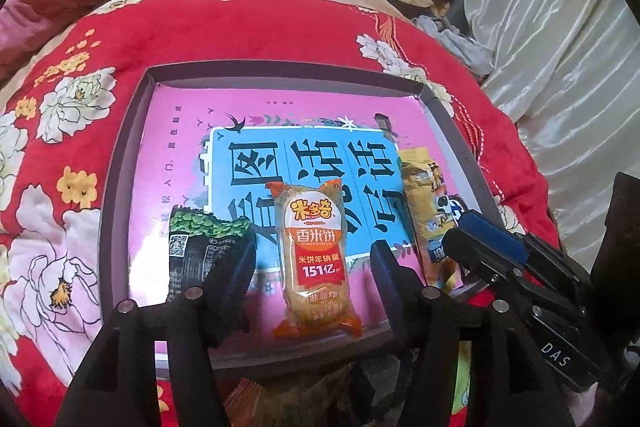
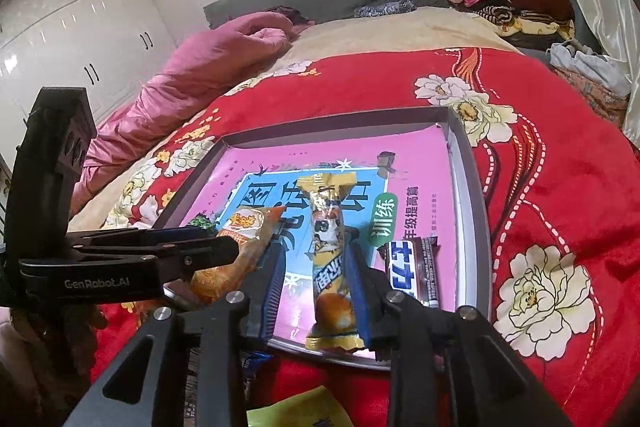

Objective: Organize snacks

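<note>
Snacks lie in a row inside the tray (image 1: 120, 163): rice cracker (image 1: 314, 259) and yellow bar (image 2: 332, 263) between released tongs; more wait below the tray.

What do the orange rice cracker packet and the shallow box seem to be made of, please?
Orange rice cracker packet: likely glossy plastic film, with crimped ends and a see-through lower part. Shallow box: apparently matte cardboard, with thin, straight, folded-looking walls.

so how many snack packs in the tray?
4: green-black pack far left, orange rice cracker pack next, yellow stick pack centre-right, brown bar far right. More snacks lie outside the tray.
</note>
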Demonstrator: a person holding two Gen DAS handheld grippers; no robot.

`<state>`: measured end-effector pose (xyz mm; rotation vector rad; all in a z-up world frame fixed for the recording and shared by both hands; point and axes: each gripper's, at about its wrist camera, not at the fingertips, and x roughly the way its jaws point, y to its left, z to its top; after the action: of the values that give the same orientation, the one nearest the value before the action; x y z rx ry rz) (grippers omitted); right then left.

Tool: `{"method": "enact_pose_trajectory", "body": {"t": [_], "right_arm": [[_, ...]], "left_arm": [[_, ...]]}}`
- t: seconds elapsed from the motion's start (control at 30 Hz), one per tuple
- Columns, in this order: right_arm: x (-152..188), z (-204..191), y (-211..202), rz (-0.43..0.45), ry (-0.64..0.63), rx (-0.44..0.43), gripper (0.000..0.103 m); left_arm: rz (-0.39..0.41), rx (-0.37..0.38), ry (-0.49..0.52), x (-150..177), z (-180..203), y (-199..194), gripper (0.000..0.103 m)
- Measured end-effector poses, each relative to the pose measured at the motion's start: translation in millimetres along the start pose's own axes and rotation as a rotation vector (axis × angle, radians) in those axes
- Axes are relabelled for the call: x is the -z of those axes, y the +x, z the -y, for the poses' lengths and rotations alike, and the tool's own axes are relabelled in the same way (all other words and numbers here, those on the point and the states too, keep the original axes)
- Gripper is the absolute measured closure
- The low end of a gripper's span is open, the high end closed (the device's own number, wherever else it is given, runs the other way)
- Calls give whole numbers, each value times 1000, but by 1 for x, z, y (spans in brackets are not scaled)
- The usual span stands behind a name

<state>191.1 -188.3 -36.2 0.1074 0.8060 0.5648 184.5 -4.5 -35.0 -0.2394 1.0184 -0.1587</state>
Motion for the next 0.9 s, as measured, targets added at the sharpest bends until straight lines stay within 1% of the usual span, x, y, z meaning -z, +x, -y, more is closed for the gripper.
{"method": "enact_pose_trajectory", "body": {"t": [0.07,0.1,0.17,0.37,0.43,0.6,0.73,0.9], "right_arm": [[-1,-1,-1,3,-1,-3,63],[-1,-1,-2,6,-1,-2,62],[-2,-2,-3,16,-6,-1,60],[-2,-2,-6,28,-5,3,54],[-3,-2,-6,30,-4,4,51],[-4,-3,-10,46,-10,8,49],[-3,-5,-15,64,-17,-7,44],[-4,-10,-20,86,-39,-3,42]], "left_arm": [[3,0,3,1,0,-3,33],[5,0,5,1,0,-4,30],[7,1,13,2,2,-5,27],[17,12,16,4,2,-10,25],[26,4,18,4,2,-12,25],[26,9,1,6,-1,-16,25],[28,11,8,8,-1,-20,25],[39,9,12,9,-1,-28,25]]}}
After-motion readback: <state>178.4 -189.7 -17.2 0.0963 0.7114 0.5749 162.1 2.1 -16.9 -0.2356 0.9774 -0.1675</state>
